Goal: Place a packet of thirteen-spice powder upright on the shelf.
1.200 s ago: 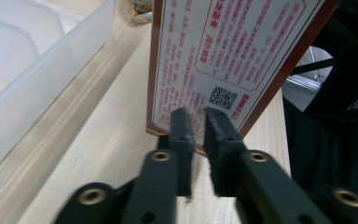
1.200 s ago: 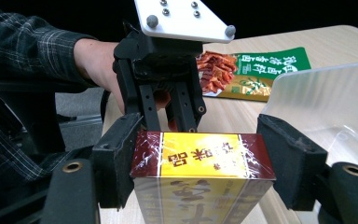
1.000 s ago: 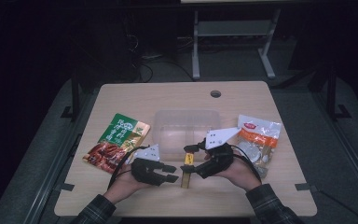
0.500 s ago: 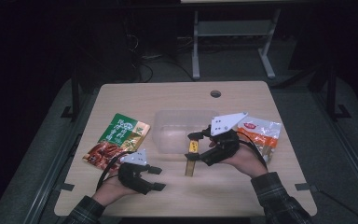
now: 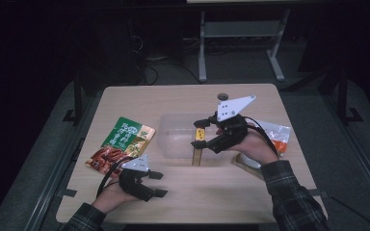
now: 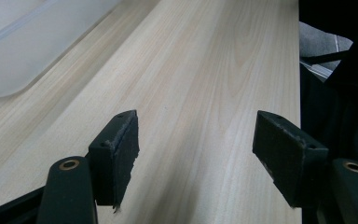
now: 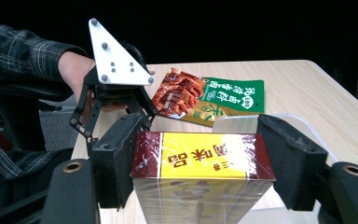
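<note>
At a pale wooden table (image 5: 250,101), a person in plaid sleeves works with a hand-held gripper in each hand. The right gripper (image 5: 198,137) pinches one end of a long, narrow box (image 5: 198,147) with a yellow and dark red label; in the right gripper view both black pads press flat against the sides of the box (image 7: 200,163), its yellow face with red characters turned toward the camera. Seen from above, the box hangs tilted from the jaws over the near rim of a clear plastic container (image 5: 173,137) at the middle of the table, its lower end close to the tabletop just in front of the container.

The left gripper (image 5: 158,184) sits low over the near left part of the table, well apart from the box. Its jaws have just been opening, and in the left gripper view they stand spread wide with bare wood between them and a corner of the clear container (image 6: 23,56) off to the upper left.

A green and red food packet (image 5: 120,144) lies flat to the left of the container, and a clear packet with an orange and red band (image 5: 277,135) lies behind the right hand (image 5: 253,147)
</note>
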A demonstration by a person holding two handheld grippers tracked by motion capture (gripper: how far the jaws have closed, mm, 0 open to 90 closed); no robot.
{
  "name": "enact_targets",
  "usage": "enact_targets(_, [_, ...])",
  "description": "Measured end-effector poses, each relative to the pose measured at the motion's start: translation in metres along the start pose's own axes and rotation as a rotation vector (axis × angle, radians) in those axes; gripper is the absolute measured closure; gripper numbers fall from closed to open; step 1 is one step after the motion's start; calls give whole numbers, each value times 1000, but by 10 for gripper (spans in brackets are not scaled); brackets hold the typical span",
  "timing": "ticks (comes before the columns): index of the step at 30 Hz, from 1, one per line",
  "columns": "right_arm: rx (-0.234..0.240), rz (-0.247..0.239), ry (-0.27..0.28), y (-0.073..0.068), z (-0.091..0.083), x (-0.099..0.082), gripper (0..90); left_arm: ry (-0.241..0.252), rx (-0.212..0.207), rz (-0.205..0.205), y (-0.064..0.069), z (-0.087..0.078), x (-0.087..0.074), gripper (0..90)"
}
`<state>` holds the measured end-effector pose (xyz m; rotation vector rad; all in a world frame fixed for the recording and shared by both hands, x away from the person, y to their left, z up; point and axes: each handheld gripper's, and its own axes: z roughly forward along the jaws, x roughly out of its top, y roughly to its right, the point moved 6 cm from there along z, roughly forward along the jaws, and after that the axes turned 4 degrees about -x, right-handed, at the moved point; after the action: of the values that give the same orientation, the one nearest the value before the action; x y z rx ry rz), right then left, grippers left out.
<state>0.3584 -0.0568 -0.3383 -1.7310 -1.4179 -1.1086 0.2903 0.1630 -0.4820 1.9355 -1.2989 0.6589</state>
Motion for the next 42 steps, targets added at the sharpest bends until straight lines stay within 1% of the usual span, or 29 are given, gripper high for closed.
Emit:
enact_targets(2, [3,-8,-18,7,3,1,319,-5,-2,0,-1,1,0,304])
enact_targets(3, [7,-4,-24,8,4,1,319,-6,-4,1,-1,1,0,303])
enact_targets(6, [14,-5,-19,17,6,2,318,-6,-6,3,-1,1,0,302])
enact_targets(11, [10,-3,-17,32,6,4,318,-3,-5,-3,0,1,-1,300])
enact_targets(15, [18,-16,-8,41,8,6,318,-8,1,-3,1,1,-4,296])
enact_targets(16, [20,-21,-8,44,8,6,318,-9,-1,-18,2,1,-5,295])
enact_targets(17, [18,-30,5,46,9,6,318,-10,3,-16,3,1,-6,294])
enact_targets(19, [14,-28,10,50,11,3,318,-8,9,-20,3,-1,-8,292])
enact_targets(20, [5,-32,5,52,11,2,318,-6,8,-22,3,-1,-9,292])
enact_targets(23, [7,-25,-8,58,14,-5,318,-11,16,-30,4,-3,-13,291])
enact_targets(27, [14,-22,-6,63,18,-9,318,-6,25,-39,5,-5,-15,288])
enact_targets(30, [12,-37,-9,67,22,-13,318,-10,31,-43,6,-7,-18,287])
enact_targets(33, [15,-39,-12,70,25,-17,318,3,37,-62,7,-9,-21,285])
enact_targets(35, [18,-33,-11,72,27,-18,317,4,44,-65,7,-11,-22,285])
enact_targets(38, [25,-38,-1,74,28,-19,317,4,48,-70,7,-12,-24,285])
enact_targets(40, [21,-42,0,75,28,-20,316,5,48,-75,7,-13,-25,284])
enact_targets(42, [26,-40,5,76,28,-20,316,6,53,-71,7,-13,-25,284])
